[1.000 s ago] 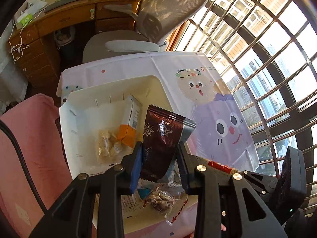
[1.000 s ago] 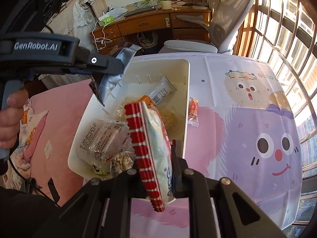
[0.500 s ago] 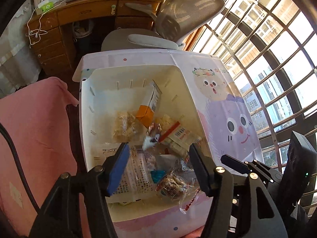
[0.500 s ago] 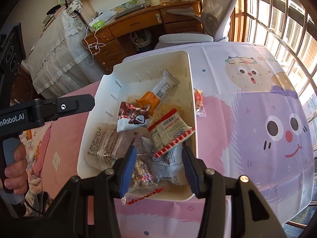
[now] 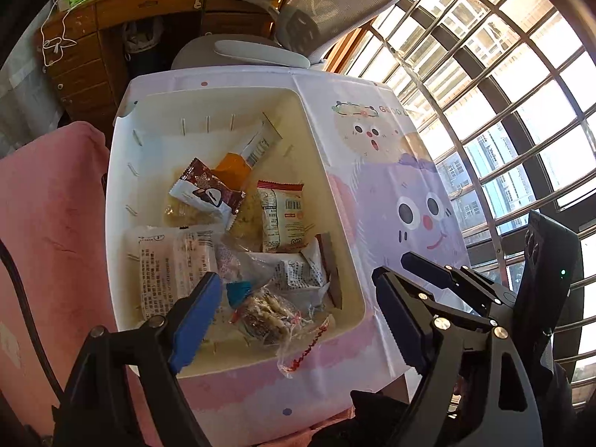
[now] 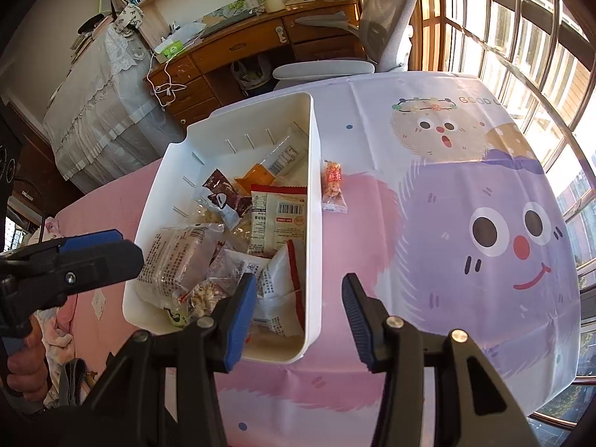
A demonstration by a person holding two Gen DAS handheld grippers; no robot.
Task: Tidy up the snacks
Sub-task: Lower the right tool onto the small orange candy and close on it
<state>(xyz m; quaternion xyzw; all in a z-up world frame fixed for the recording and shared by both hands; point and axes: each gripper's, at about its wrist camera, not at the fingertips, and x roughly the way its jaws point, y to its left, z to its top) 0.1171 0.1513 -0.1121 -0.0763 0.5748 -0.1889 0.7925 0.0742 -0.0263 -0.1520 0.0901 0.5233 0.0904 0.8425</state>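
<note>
A white bin on the table holds several snack packets, among them a brown packet and a red-and-white packet. One small red snack lies on the tablecloth right of the bin. My left gripper is open and empty above the bin's near end. My right gripper is open and empty over the bin's near right corner. The left gripper also shows in the right wrist view.
The table carries a pink and purple cartoon tablecloth. A grey office chair and a wooden desk stand beyond the table. Barred windows run along the right. Pink bedding lies to the left.
Both grippers opened and dropped their packets into the bin: the brown one from the left, the red-and-white one from the right. Both grippers have since pulled back.
</note>
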